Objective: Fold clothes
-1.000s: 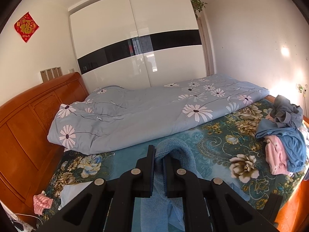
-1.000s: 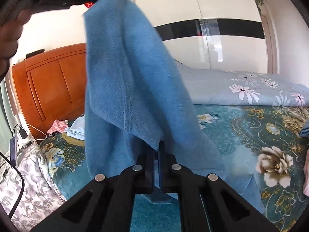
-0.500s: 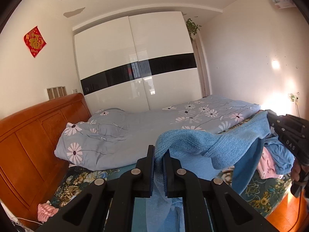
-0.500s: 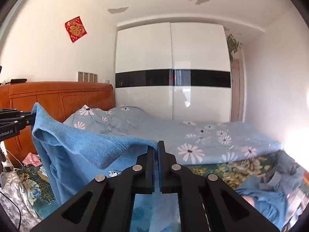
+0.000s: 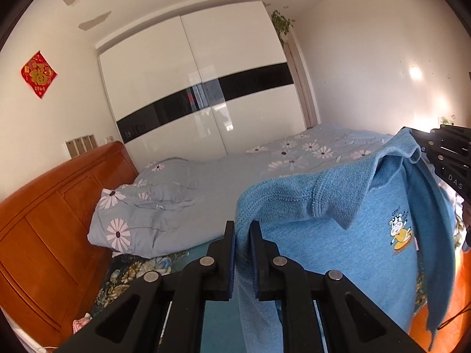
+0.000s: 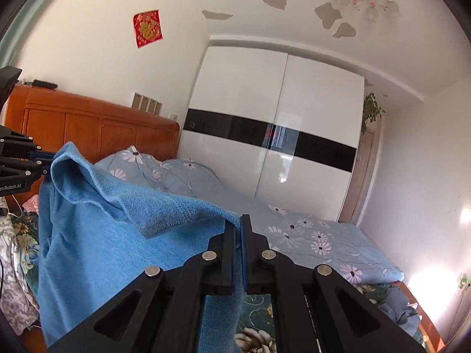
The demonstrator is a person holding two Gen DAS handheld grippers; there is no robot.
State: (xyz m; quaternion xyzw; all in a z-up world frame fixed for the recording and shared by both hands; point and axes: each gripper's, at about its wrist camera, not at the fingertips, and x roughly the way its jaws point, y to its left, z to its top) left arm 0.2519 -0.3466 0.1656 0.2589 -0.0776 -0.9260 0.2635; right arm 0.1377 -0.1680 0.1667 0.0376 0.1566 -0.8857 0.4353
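Note:
A blue polo shirt (image 5: 338, 235) with a small cartoon print hangs in the air above the bed, stretched between both grippers. My left gripper (image 5: 242, 226) pinches one shoulder of it, with cloth filling the gap between the pads; its jaws are opening slightly. My right gripper (image 6: 241, 220) is shut on the other shoulder of the shirt (image 6: 103, 235). The collar flops forward along the top edge. Each gripper shows in the other's view: the right gripper (image 5: 419, 144) at the far right, the left gripper (image 6: 48, 161) at the far left.
Below lies the bed with a teal floral sheet (image 6: 259, 300) and a bunched grey-blue daisy duvet (image 5: 182, 206). A wooden headboard (image 5: 44, 229) stands to the left, a white wardrobe (image 5: 206, 94) behind. More clothes (image 6: 403, 309) are piled at the bed's right edge.
Both grippers have risen and the shirt has come up off the bed. It went from hanging bunched to being spread wide between the two grippers.

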